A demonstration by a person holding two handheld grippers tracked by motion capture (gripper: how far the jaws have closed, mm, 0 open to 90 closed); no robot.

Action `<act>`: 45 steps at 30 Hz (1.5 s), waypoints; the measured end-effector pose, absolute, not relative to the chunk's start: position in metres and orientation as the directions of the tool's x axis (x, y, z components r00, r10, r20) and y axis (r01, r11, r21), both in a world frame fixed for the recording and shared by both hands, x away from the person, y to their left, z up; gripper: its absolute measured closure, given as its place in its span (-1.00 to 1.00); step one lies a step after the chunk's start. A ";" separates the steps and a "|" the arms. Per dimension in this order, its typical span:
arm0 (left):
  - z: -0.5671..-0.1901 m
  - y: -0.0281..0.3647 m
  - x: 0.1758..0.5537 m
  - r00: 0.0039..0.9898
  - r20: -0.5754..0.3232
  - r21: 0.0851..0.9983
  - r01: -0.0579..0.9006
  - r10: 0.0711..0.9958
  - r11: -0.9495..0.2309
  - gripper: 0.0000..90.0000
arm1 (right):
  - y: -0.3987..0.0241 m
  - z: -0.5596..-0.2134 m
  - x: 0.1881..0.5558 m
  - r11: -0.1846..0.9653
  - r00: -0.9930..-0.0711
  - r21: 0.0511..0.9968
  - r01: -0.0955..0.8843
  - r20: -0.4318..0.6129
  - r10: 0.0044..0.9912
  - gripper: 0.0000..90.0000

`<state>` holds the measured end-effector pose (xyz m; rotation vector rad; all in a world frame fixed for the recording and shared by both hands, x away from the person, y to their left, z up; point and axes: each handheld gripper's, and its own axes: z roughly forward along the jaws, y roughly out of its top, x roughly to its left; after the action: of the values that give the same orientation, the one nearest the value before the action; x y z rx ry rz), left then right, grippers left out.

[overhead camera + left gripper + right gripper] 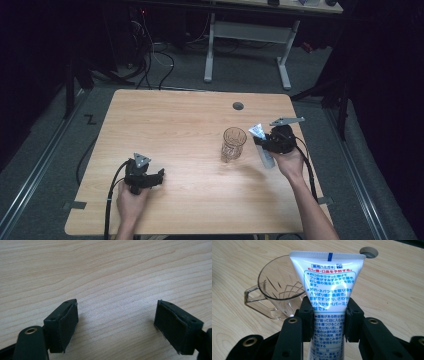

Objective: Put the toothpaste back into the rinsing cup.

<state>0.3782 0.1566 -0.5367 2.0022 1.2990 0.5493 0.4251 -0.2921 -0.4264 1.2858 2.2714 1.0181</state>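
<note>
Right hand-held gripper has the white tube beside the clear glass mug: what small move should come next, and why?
Probably carry the white toothpaste tube sideways over the clear cut-glass mug. The right hand-held gripper is clamped on the tube's middle, crimped end forward, just beside the upright, apparently empty mug. The left hand-held gripper rests open.

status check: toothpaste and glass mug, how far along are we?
Done: the right gripper has the white toothpaste tube clamped, lifted beside the clear cut-glass mug.
In hand: tube held, crimped end pointing away from the gripper.
Left, probably: into the empty mug.
The left gripper sits open over the wooden table.
</note>
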 end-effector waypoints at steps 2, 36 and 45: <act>-0.537 0.157 0.378 0.413 -0.014 0.732 0.624 0.911 -0.272 -0.57 | -0.291 -0.426 0.424 0.335 -0.535 0.728 0.598 0.052 0.843 0.47; -0.537 0.157 0.378 0.413 -0.014 0.732 0.624 0.911 -0.272 -0.57 | -0.279 -0.406 0.412 0.282 -0.595 0.806 0.521 0.105 0.797 0.47; -0.537 0.157 0.378 0.413 -0.014 0.733 0.624 0.911 -0.272 -0.57 | -0.273 -0.397 0.413 0.282 -0.613 0.824 0.492 0.098 0.784 0.47</act>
<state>0.3782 0.1565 -0.5367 2.0021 1.2991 0.5495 0.4130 -0.2733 -0.3968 1.1599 2.2302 1.2516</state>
